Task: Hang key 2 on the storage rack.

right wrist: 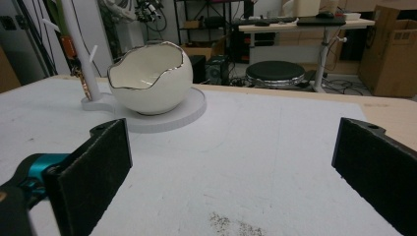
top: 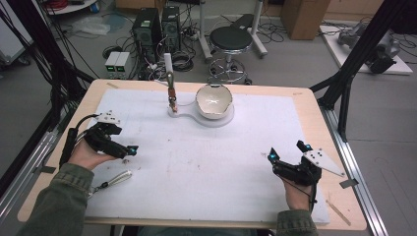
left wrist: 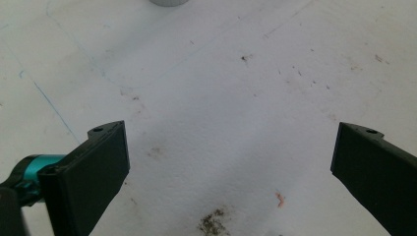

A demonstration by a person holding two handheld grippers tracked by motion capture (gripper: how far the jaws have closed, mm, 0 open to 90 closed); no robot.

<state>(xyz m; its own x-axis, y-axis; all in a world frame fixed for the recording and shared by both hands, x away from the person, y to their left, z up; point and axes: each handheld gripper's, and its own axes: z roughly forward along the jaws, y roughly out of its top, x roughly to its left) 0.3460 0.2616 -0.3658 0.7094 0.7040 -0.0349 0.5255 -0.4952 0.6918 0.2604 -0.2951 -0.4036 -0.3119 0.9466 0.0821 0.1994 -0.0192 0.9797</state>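
A cream egg-shaped bowl (top: 214,101) with a jagged rim sits on a round white base (top: 222,119) at the far middle of the white mat. Beside it a slim white stand (top: 169,88) with pegs rises from the same base. My left gripper (top: 125,140) hovers over the mat's left side, jaws wide open and holding nothing. My right gripper (top: 286,150) is open over the right front, pointing toward the bowl. In the right gripper view the bowl (right wrist: 150,81) and stand (right wrist: 81,54) lie ahead beyond the open gripper (right wrist: 231,128). The left gripper (left wrist: 228,132) looks down at stained mat.
A grey strap (top: 115,179) lies on the mat by the left forearm. A thin wooden stick (top: 339,211) rests at the table's right front corner. Behind the table stand a black stool (top: 231,39) and computer towers (top: 147,27). A dirt smudge (left wrist: 214,223) marks the mat.
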